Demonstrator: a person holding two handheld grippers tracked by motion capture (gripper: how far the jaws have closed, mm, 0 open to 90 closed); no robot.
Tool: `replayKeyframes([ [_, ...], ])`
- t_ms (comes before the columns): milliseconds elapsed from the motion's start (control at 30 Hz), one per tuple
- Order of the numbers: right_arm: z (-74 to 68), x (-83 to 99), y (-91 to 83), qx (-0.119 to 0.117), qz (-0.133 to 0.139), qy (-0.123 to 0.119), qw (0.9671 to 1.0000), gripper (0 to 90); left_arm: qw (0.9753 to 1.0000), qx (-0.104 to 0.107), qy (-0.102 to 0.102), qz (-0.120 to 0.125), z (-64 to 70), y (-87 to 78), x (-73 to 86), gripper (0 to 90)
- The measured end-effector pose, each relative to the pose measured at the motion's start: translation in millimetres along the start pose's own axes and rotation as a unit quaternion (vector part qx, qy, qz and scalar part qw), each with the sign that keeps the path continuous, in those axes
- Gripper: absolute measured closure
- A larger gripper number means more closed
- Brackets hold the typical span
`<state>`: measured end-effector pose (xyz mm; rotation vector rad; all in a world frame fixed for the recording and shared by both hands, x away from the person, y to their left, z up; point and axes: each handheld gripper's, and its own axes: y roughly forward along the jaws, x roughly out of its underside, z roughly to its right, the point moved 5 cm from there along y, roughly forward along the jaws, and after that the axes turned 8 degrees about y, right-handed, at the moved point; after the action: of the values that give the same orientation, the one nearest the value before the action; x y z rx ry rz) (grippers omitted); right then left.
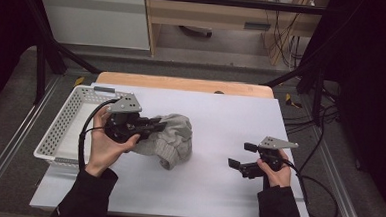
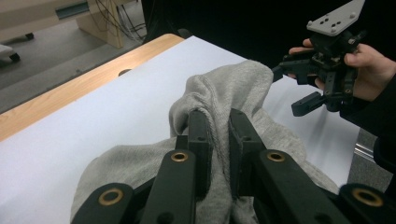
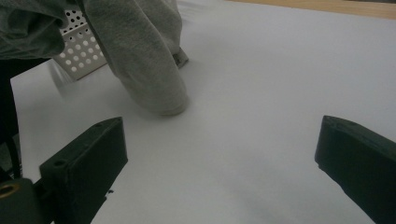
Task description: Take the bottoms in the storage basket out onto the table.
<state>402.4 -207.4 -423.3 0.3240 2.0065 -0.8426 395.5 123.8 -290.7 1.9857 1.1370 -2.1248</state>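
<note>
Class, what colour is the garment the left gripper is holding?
Light grey garment, clearest in the left gripper view.

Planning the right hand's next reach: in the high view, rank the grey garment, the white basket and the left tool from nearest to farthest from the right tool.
1. Grey garment, mid-table, to its left.
2. Left tool, clamped on the garment's left edge.
3. White basket, at the table's left edge.

Measured from the right tool, open at the table's right.

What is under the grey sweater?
The grey sweater lies bunched on the white table cover, with one part lifted by the left hand-held gripper, whose jaws pinch a fold. White cover shows all around it. Anything beneath the heap itself is hidden by the cloth.
</note>
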Motion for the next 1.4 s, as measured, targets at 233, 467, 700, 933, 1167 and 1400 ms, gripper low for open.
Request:
replayKeyframes([
  [233,-0.1,-0.3,-0.3,0.0,0.001,0.001,1.0,2.7,1.0,0.002,0.0,-0.006,1.6,6.9,3.9,81.0],
  [467,0.0,-0.3,-0.4,0.0,0.001,0.001,1.0,2.8,0.9999,0.004,0.001,-0.013,3.0,13.2,7.5,80.8],
  [700,-0.2,-0.3,-0.4,0.0,0.001,0.001,1.0,2.7,0.9997,0.005,0.001,-0.023,4.4,20.2,12.0,80.6],
  [933,-0.2,-0.6,-0.9,-0.001,0.002,0.002,1.0,2.7,0.9995,0.006,0.0,-0.03,5.0,24.8,15.6,80.2],
  [1167,-0.1,-0.6,-0.8,0.0,0.002,0.002,1.0,2.7,0.9993,0.009,-0.004,-0.037,5.0,29.6,20.9,80.0],
  [1400,0.0,-0.4,-0.6,0.0,0.001,0.002,1.0,2.7,0.9988,0.012,-0.004,-0.048,6.0,37.4,27.6,79.9],
])
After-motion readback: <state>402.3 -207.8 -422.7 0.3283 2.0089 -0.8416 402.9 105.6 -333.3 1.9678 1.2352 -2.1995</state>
